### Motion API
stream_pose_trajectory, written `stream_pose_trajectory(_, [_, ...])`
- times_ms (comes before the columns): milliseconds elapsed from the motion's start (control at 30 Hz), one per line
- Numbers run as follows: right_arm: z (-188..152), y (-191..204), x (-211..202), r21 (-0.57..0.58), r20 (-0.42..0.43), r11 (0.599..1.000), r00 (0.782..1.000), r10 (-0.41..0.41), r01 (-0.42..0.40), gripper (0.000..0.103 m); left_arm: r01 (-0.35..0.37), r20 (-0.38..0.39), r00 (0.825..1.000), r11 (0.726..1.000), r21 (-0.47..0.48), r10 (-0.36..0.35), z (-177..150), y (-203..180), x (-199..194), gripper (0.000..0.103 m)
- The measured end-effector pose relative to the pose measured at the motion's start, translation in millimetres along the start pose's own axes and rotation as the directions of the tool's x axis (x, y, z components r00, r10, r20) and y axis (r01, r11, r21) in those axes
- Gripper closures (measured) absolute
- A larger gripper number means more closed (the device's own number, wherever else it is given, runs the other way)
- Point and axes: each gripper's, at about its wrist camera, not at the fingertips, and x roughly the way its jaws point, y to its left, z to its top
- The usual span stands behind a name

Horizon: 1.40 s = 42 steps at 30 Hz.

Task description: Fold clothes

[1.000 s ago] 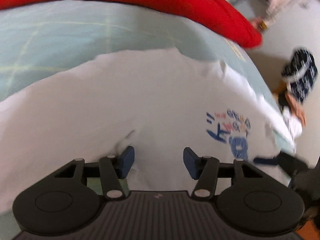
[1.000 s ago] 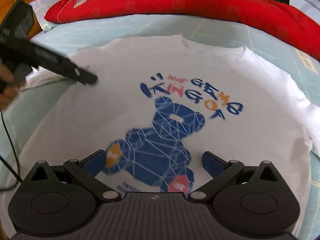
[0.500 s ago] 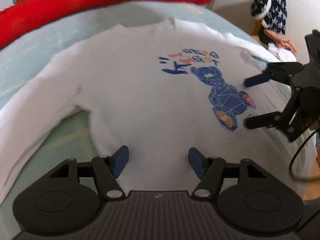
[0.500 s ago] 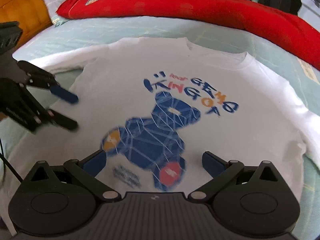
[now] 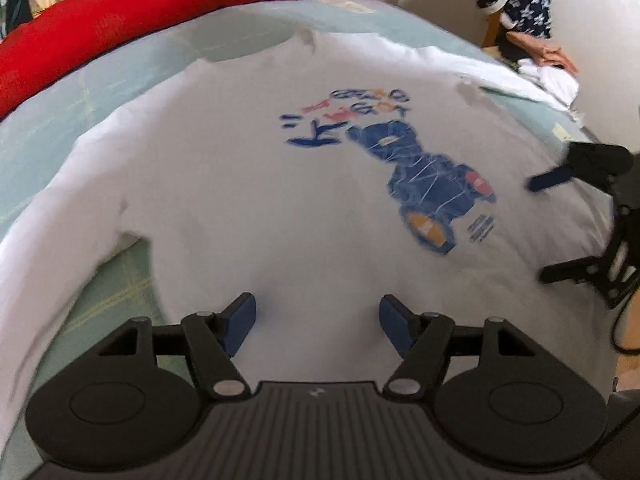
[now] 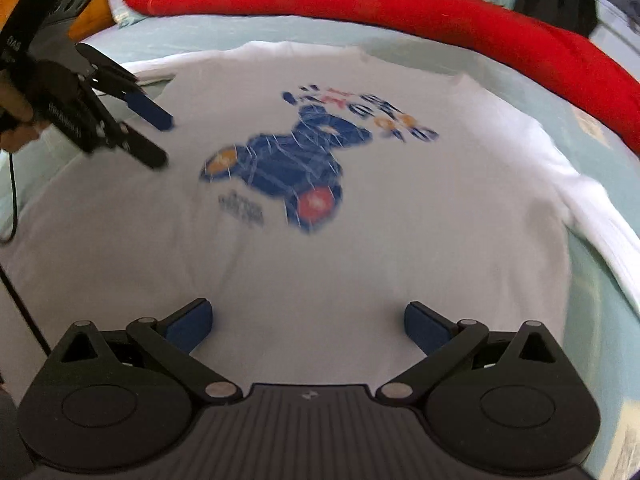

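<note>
Shirt [image 6: 360,240] flat, print up, collar far; hem nearest both grippers: left [image 5: 318,322] just widened, empty; right [image 6: 307,326] wide, empty.

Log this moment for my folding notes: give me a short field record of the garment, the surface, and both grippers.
garment: white long-sleeved cotton shirt with blue bear print, spread flat, print up, unfolded
surface: pale green bed sheet
behind shirt: long red padded cushion
left gripper: open, jaws just been opening, nothing between them, over shirt's lower part
right gripper: open, empty, over shirt's lower part
</note>
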Motion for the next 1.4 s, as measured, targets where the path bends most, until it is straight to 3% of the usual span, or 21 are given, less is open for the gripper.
stream_pose_trajectory(133, [-16.9,-6.2,-20.8,0.09,-0.074,0.995,0.996,-0.047,0.053,0.0,0.013,-0.001,1.0,1.0,-0.005,-0.013,-1.3,-7.1,-18.8,0.036])
stream_pose_trajectory(233, [-18.7,-5.9,-35.1,0.162,-0.06,0.984,0.996,-0.062,0.071,0.0,0.059,0.025,0.998,0.998,0.029,-0.06,-3.9,-25.5,-28.2,0.035])
stream_pose_trajectory(333, [-31.9,3.2,-29.3,0.16,-0.031,0.983,0.996,-0.083,0.087,0.0,0.085,-0.013,0.996,0.994,0.071,-0.085,-14.5,-43.2,-24.6,0.035])
stream_pose_trajectory(533, [-48.5,13.6,-25.9,0.166,0.019,0.98,0.993,-0.116,0.111,0.0,0.058,-0.035,0.998,0.993,0.098,-0.054,-42.3,-47.3,-26.5,0.033])
stream_pose_trajectory(733, [-50.6,13.9,-46.4,0.193,-0.048,0.971,0.99,-0.136,0.143,0.0,0.032,-0.05,0.998,0.992,0.124,-0.026,-52.9,-47.9,-35.6,0.033])
stream_pose_trajectory(800, [-62.9,14.4,-61.1,0.197,-0.058,0.972,0.991,-0.12,0.13,0.0,0.018,-0.036,0.999,0.994,0.111,-0.014,-50.1,-51.3,-41.5,0.037])
stream_pose_trajectory(933, [-69.7,22.5,-76.7,0.199,-0.028,0.976,0.996,-0.086,0.09,0.0,0.044,0.043,0.998,0.993,0.112,-0.049,-40.7,-69.8,-50.4,0.037])
stream_pose_trajectory(1067, [-64.6,28.6,-54.1,0.163,-0.033,0.986,0.999,-0.013,0.018,0.0,0.048,0.001,0.999,0.989,0.137,-0.049,-48.9,-86.4,-37.6,0.036])
stream_pose_trajectory(1233, [-89.9,27.3,-55.6,0.087,-0.008,0.996,1.0,0.001,0.0,0.0,0.04,-0.031,0.999,0.992,0.123,-0.037,-58.0,-95.2,-29.7,0.033])
stream_pose_trajectory(1400, [-82.7,20.6,-50.3,0.091,-0.058,0.995,0.998,0.034,-0.029,0.0,0.018,-0.054,0.998,0.994,0.108,-0.012,-53.8,-99.6,-28.7,0.032])
